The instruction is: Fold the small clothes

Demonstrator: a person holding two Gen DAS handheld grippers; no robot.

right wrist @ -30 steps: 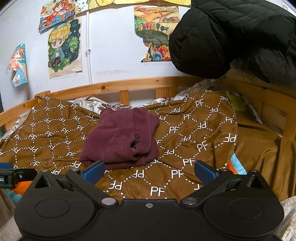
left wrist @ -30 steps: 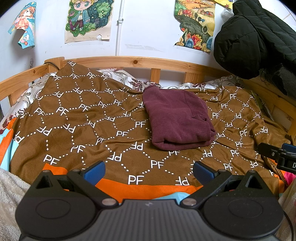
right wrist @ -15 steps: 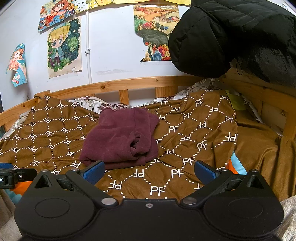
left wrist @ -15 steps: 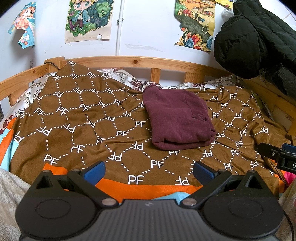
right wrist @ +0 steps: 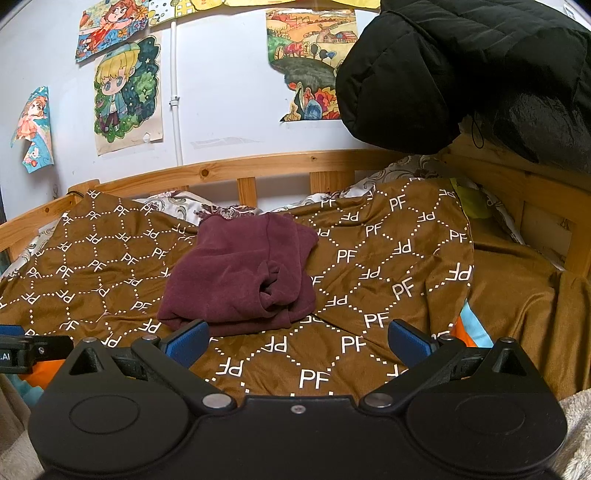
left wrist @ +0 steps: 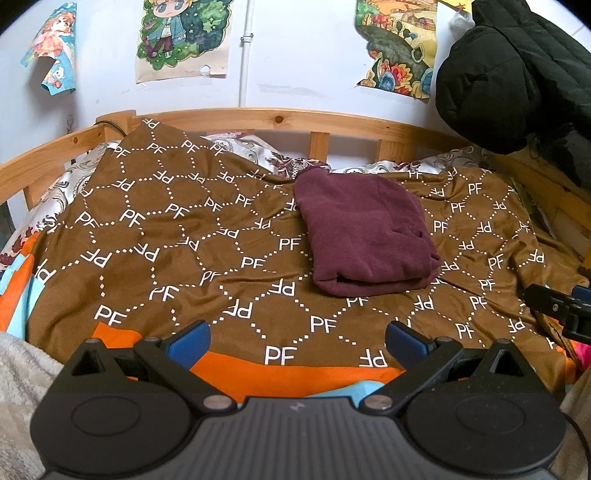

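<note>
My left gripper hung with its fingers spread wide and empty over the near edge of the brown bedspread. The folded maroon garment lay toward the bed's far edge, apart from both grippers. My right gripper was likewise wide and empty, just short of the garment.

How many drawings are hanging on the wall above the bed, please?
5 seen in the right wrist view: an orange-haired figure far left, a blond character, a red one above it, a landscape, and yellow paper, cropped at the top edge. The black jacket may hide more.
</note>
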